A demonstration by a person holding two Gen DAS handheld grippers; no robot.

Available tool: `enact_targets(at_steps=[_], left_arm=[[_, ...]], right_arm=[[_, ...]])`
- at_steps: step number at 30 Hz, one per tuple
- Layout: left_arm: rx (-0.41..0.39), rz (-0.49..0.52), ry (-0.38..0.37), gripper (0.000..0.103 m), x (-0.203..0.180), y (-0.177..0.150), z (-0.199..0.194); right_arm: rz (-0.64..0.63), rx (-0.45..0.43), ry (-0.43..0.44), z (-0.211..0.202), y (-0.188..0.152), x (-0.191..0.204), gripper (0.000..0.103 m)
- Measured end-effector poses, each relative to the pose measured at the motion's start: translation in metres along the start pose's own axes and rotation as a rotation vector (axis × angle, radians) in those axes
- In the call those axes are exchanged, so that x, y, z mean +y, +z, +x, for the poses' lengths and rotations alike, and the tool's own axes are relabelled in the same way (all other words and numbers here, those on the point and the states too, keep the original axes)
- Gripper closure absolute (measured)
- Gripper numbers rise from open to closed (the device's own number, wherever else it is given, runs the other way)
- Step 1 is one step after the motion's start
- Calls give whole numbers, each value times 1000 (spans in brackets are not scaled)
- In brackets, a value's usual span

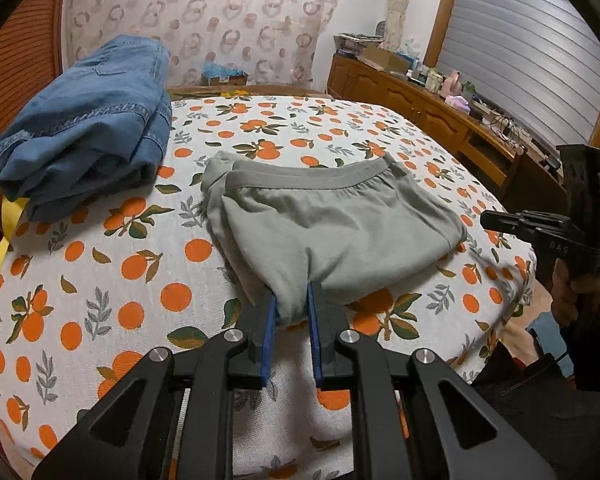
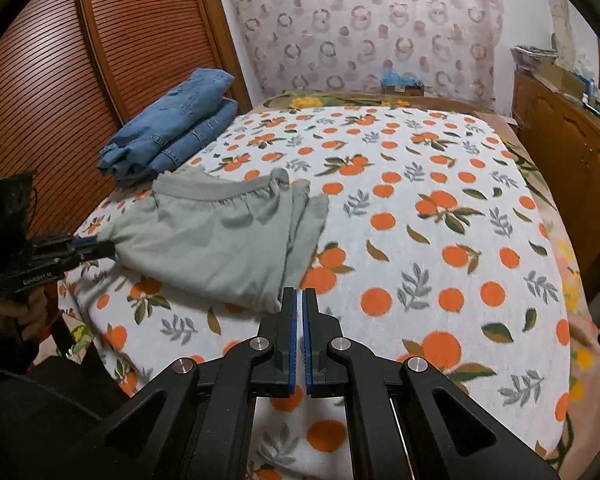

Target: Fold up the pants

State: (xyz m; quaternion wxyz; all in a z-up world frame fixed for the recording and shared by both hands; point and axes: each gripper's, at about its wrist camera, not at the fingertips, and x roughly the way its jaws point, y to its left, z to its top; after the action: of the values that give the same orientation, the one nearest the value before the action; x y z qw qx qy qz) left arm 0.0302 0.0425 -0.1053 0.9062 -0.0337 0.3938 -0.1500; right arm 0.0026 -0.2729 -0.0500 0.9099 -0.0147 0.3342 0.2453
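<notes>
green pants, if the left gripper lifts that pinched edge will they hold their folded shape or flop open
Probably flop: the green pants look like thin, soft knit, bunching where the left gripper pinches them. The folded layers at one end lie loose and fanned, so they would likely slide apart. They seem light, and may drag on the textured bedspread rather than slide cleanly.

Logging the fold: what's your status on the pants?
Left gripper shut on pants near edge. Right gripper shut, empty, beside pants corner. Pants folded on bed. Jeans stacked apart, nothing in the way.
</notes>
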Motion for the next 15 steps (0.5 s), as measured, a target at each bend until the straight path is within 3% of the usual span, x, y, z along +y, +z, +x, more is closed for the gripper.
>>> enact_targets(at_steps=[2, 6, 9, 11, 15], left_arm=[[-2, -1, 7, 79, 1, 2, 0], [-31, -12, 12, 54, 6, 7, -5], [-34, -8, 26, 49, 7, 13, -4], [-39, 3, 36, 36, 7, 18, -2], [-38, 23, 41, 28, 6, 25, 5]], right_arm=[[-9, -5, 4, 4, 4, 4, 101], [-33, -10, 7, 12, 11, 11, 101], [-46, -14, 9, 17, 16, 14, 101], [-50, -18, 7, 20, 20, 15, 101], [-53, -14, 12, 29, 28, 16, 100]])
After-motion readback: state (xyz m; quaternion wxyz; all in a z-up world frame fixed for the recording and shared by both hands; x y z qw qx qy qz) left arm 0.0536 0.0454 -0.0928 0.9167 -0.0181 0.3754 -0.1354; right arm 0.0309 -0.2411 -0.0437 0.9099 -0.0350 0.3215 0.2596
